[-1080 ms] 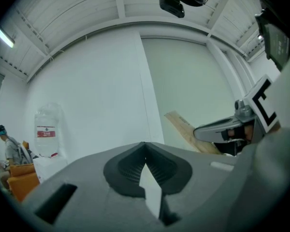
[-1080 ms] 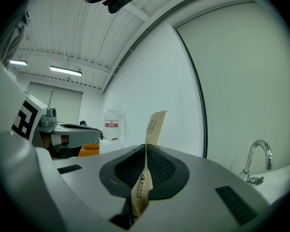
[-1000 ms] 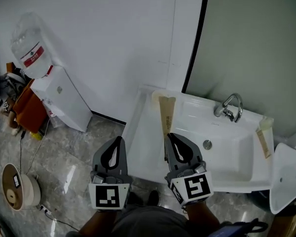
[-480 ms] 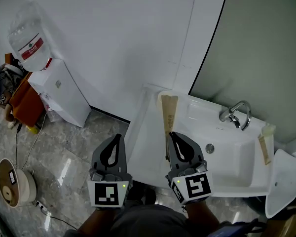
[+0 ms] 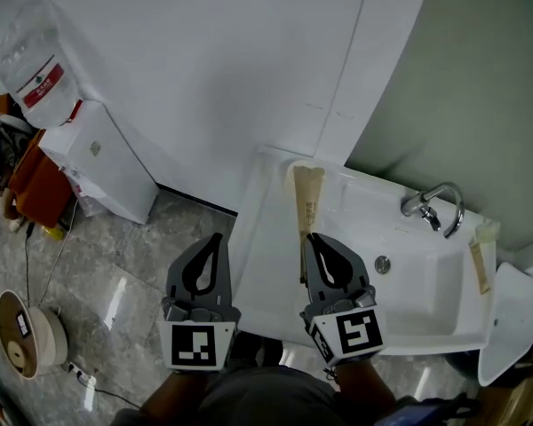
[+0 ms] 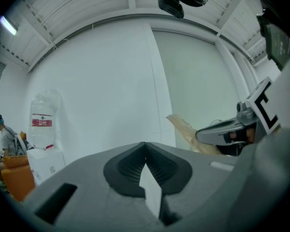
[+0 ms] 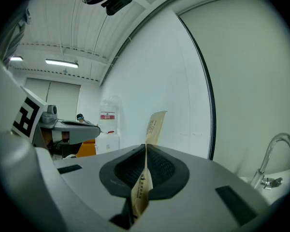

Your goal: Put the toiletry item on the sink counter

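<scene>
The toiletry item is a long tan paper packet. My right gripper is shut on its near end, and its far end reaches over the back left corner of the white sink counter. In the right gripper view the packet stands up from between the closed jaws of the right gripper. My left gripper hangs over the floor just left of the sink, shut, with nothing in it. The left gripper view shows its jaws together, with the packet off to the right.
A chrome tap stands at the back of the basin. Another tan packet lies on the counter's right side. A white rounded fixture is at the far right. A water dispenser with its bottle stands by the left wall.
The head view has shifted, so the sink sits further right in the frame. Both grippers keep their places, and the packet stays in the right gripper.
</scene>
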`<state>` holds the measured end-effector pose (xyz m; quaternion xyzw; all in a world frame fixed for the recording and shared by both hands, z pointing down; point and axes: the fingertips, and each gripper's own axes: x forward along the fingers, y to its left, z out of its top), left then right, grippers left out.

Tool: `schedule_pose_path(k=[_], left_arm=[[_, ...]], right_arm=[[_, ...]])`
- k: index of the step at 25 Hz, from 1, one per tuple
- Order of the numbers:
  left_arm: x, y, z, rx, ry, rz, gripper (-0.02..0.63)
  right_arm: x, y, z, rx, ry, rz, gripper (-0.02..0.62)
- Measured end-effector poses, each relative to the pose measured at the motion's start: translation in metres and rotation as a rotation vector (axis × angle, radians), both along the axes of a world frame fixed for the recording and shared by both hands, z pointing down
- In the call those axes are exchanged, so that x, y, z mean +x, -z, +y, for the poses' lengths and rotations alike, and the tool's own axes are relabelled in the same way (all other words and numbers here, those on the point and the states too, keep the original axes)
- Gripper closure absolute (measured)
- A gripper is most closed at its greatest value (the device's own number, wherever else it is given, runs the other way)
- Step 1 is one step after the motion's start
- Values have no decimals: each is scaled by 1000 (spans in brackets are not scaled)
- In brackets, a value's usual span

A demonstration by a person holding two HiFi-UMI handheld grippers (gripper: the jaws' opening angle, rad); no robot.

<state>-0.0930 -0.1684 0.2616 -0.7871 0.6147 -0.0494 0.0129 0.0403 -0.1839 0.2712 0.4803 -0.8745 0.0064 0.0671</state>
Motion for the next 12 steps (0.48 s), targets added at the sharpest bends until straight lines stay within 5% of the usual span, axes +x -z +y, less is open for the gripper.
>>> schedule_pose_path(k=[12], left_arm=[[-6,-27,-30,-69,-30,7,595]], right_arm=[[-7,-28,-25,-62,-19,21,578]])
